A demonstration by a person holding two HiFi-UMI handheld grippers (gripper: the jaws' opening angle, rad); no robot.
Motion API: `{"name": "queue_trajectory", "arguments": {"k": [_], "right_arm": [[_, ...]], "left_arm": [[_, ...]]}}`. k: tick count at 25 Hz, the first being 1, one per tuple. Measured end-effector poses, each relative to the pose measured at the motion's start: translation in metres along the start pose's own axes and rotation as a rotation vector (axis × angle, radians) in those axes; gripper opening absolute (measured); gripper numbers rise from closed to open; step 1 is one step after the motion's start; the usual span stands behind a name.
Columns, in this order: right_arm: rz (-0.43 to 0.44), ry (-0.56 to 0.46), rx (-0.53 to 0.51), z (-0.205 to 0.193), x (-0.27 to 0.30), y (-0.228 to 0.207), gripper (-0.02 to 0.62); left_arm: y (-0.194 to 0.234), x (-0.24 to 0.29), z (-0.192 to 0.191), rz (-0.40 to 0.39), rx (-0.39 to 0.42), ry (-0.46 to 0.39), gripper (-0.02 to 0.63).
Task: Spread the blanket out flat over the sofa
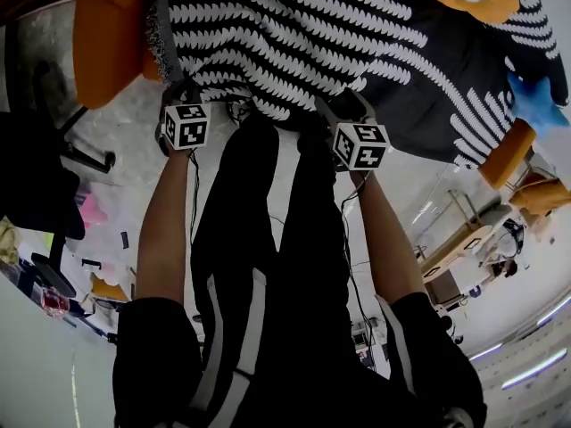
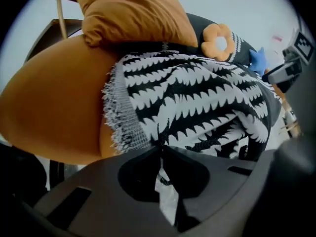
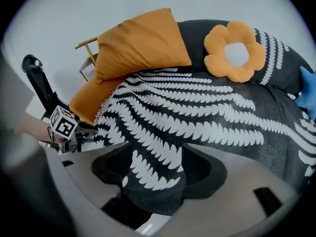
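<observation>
An orange upholstered sofa (image 2: 49,112) lies mostly under a black-and-white leaf-patterned woven blanket (image 3: 197,112). The blanket drapes across the seat toward the far side, its fringed left edge stopping short of the sofa's bare orange left end. A square orange pillow (image 3: 140,41) sits at the far left beside that fringe. An orange flower-shaped cushion (image 3: 234,51) rests on the cloth at the far side, and a blue star-shaped plush toy (image 3: 308,90) lies at the far right. All three look likely to pin the fabric or snag it as it is drawn out. At the near hem, the right claw (image 3: 157,147) pinches a thick fold of blanket. The left claw (image 2: 160,144) is pressed together on the hem near the fringe, the pair set apart, apparently to tension the near edge and pull it flat.
</observation>
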State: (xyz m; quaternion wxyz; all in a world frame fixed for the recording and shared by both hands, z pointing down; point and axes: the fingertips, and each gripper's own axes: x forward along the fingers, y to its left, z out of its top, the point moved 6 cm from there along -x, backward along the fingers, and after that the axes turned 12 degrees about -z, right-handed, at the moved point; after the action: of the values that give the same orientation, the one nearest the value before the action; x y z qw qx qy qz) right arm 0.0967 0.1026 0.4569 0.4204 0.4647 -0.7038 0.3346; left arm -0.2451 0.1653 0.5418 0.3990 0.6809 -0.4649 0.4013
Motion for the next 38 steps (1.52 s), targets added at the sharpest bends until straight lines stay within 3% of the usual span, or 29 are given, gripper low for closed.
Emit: {"name": "queue_trajectory", "arguments": {"k": [3, 6, 9, 13, 15, 16, 18, 19, 23, 26, 28, 32, 38], "right_arm": [[0.012, 0.006, -0.001, 0.003, 0.01, -0.002, 0.318], [0.027, 0.01, -0.005, 0.007, 0.02, -0.009, 0.319], [0.038, 0.01, -0.014, 0.009, 0.024, -0.004, 0.319], [0.049, 0.015, -0.033, 0.004, 0.025, 0.008, 0.319], [0.047, 0.022, -0.036, -0.001, 0.024, 0.009, 0.319], [0.046, 0.023, -0.036, -0.002, 0.024, 0.008, 0.319], [0.045, 0.026, -0.038, -0.003, 0.026, 0.009, 0.319], [0.045, 0.028, -0.04, -0.004, 0.026, 0.009, 0.319], [0.047, 0.041, -0.062, -0.006, 0.026, 0.011, 0.319], [0.058, 0.042, -0.103, -0.004, 0.026, 0.016, 0.318], [0.061, 0.052, -0.141, -0.002, 0.026, 0.018, 0.319], [0.059, 0.068, -0.18, 0.008, 0.029, 0.024, 0.319], [0.077, 0.059, -0.214, 0.035, 0.036, 0.055, 0.319]], "left_arm": [[0.034, -0.016, -0.021, 0.087, -0.044, 0.021, 0.031], [0.058, -0.028, -0.028, 0.14, -0.014, 0.034, 0.031], [0.066, -0.033, -0.032, 0.134, 0.037, 0.031, 0.031], [0.063, -0.034, -0.041, 0.069, -0.085, -0.053, 0.031], [0.056, -0.035, -0.044, 0.024, -0.117, -0.048, 0.035], [0.054, -0.036, -0.047, 0.002, -0.129, -0.041, 0.066], [0.054, -0.037, -0.056, -0.027, -0.175, -0.047, 0.242], [0.057, -0.037, -0.064, -0.021, -0.204, -0.048, 0.255], [0.082, -0.037, -0.107, 0.075, -0.332, -0.028, 0.251], [0.108, -0.039, -0.112, 0.128, -0.458, -0.097, 0.207], [0.115, -0.035, -0.1, 0.117, -0.508, -0.155, 0.17], [0.102, -0.012, -0.065, 0.003, -0.48, -0.197, 0.161], [0.076, -0.019, -0.051, -0.053, -0.437, -0.256, 0.166]]}}
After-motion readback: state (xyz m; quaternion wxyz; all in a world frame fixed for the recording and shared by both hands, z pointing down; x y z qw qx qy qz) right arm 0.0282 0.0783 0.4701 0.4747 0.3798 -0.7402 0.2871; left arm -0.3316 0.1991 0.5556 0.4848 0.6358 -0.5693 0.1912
